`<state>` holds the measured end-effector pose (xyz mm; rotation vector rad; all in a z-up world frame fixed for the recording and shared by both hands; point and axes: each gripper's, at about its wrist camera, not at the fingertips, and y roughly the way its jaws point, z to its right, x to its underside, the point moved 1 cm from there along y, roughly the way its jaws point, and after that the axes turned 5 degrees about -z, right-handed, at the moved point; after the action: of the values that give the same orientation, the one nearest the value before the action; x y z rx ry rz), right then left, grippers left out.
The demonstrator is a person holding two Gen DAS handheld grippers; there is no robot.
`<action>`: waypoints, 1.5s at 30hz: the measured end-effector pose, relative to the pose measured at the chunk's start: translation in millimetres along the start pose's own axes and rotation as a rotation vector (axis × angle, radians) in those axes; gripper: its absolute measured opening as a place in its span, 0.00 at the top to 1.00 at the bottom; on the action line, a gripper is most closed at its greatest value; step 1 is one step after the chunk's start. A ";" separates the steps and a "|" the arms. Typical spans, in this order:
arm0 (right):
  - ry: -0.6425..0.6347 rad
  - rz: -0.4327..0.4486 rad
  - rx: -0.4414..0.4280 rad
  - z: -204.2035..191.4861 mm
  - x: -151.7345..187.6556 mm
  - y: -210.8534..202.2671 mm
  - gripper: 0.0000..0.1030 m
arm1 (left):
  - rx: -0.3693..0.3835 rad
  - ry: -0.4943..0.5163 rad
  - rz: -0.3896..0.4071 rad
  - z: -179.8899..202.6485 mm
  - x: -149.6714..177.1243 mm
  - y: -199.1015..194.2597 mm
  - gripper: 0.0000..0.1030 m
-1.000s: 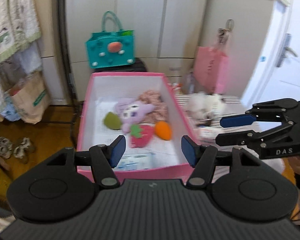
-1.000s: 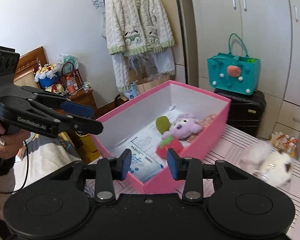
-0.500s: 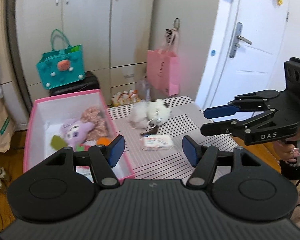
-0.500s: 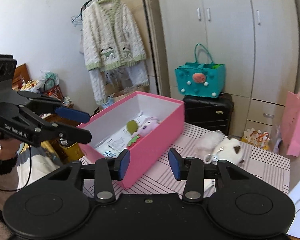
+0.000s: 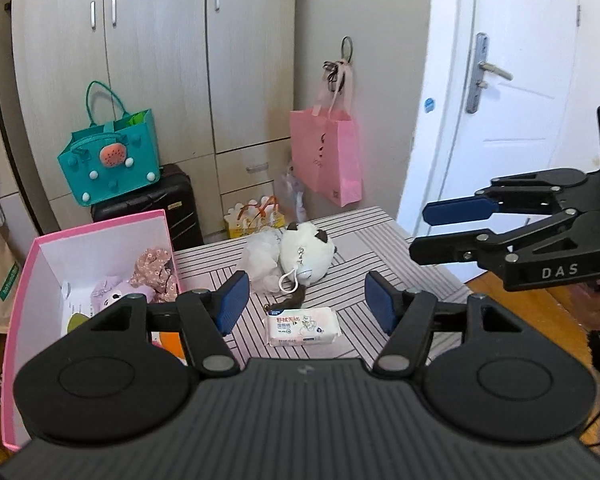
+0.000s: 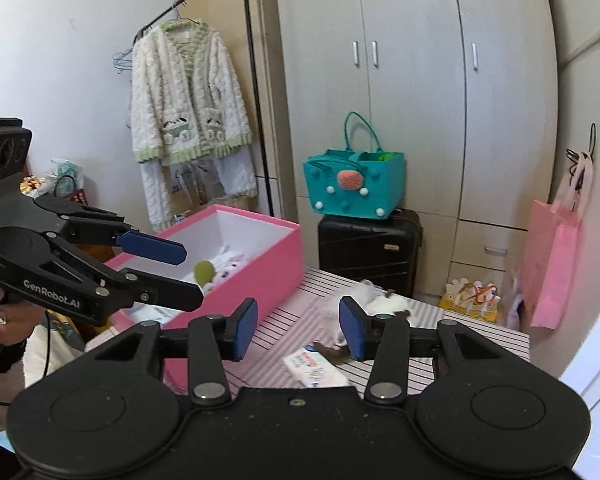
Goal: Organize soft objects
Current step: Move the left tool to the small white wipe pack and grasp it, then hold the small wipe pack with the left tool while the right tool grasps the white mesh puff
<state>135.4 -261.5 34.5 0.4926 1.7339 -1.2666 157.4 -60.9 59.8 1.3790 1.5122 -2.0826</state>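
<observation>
My left gripper (image 5: 303,303): jaws apart, nothing between them. My right gripper (image 6: 298,330): jaws just widened, likewise bare. White plush cat with dark ears (image 5: 306,252) on striped table (image 5: 384,248) at twelve o'clock; pink rectangular cardboard box (image 5: 18,300) at ten, holding lilac plush toy (image 5: 112,290).

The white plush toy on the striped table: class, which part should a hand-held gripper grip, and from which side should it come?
Grip the white plush toy across its rounded body, coming down from above on the near side. It lies low on the striped table, pressed against a white fluffy piece on its left, so a sideways approach there looks crowded. The thin cord loop at its front is probably too slack to hold.
</observation>
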 end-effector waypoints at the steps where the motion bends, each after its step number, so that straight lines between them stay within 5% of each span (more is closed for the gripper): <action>1: 0.008 -0.005 0.000 4.5 0.6 2.8 0.50 | -0.008 -0.002 -0.003 1.0 0.9 5.0 0.39; 12: 0.109 -0.094 -0.040 55.1 14.0 46.8 0.50 | -0.026 -0.104 -0.094 5.5 23.2 78.9 0.36; 22: 0.016 -0.214 -0.117 60.1 -26.0 122.2 0.48 | -0.126 -0.187 -0.089 8.4 44.1 136.8 0.32; 29: -0.089 -0.302 -0.114 57.5 -39.1 185.9 0.40 | -0.169 -0.113 -0.087 7.7 51.4 158.2 0.24; 32: -0.135 -0.331 -0.119 58.3 -40.0 205.2 0.39 | -0.132 -0.136 -0.114 3.9 53.6 167.4 0.21; 45: -0.148 -0.444 -0.157 64.4 -44.0 269.5 0.24 | -0.117 -0.098 -0.120 8.8 61.3 184.8 0.08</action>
<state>386.1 -205.1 -78.2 -0.0854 1.8558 -1.4125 238.0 -130.6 -103.5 1.1550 1.6841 -2.0606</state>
